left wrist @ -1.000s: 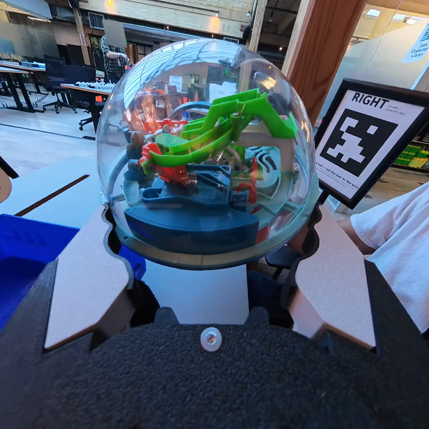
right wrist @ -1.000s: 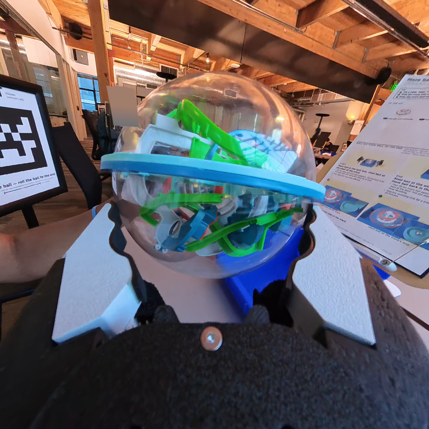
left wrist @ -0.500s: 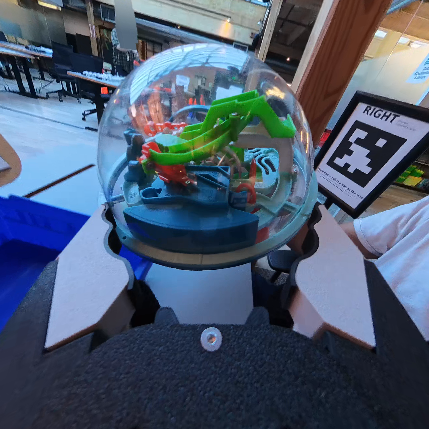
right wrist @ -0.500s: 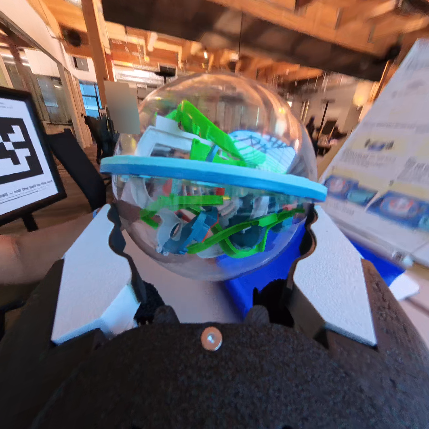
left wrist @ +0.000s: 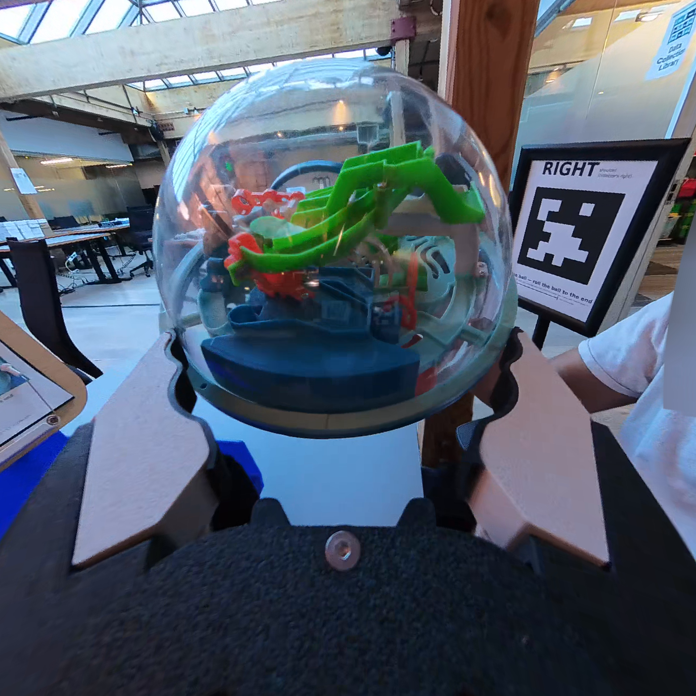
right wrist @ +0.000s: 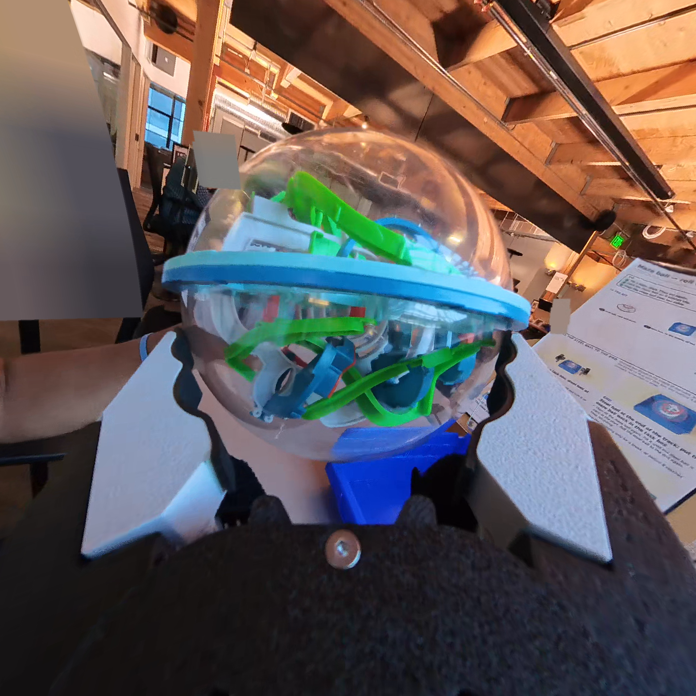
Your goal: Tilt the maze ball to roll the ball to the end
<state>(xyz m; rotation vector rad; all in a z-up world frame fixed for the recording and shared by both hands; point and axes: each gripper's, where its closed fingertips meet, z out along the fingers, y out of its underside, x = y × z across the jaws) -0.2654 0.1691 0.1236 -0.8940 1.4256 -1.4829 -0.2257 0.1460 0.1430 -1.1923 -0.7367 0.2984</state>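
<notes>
Currently: we hold the maze ball [left wrist: 331, 241] aloft, above a blue bin [right wrist: 371, 489] | left gripper [left wrist: 341, 373] and right gripper [right wrist: 341, 376]: jaws spread wide, clamped on the sphere | steel ball not discernible | progress undeterminable; tilting judged pending.

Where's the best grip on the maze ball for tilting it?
Judging by the shape, grip the maze ball on its clear shell just under the blue equator ring, coming in from two opposite sides. The smooth sphere offers no handle, and the ring's lip stops slipping. The left gripper and right gripper each have their jaws pressed against the shell at roughly that height.
</notes>
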